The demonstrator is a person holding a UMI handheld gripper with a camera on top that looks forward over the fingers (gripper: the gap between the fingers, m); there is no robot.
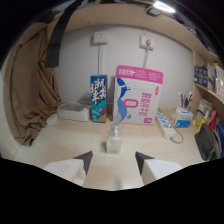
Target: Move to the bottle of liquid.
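A small clear bottle (114, 139), holding pale liquid, is seen standing on the wooden desk (60, 137) in front of a pink-and-white carton (136, 95), just ahead of the gripper (114, 161), whose fingers are spread open around nothing, so the approach is judged nearly finished.

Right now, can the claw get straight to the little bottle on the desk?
Probably yes. The bottle stands just ahead of the open claw, in line with the gap, with bare desk between. The cartons behind it are not in the way.
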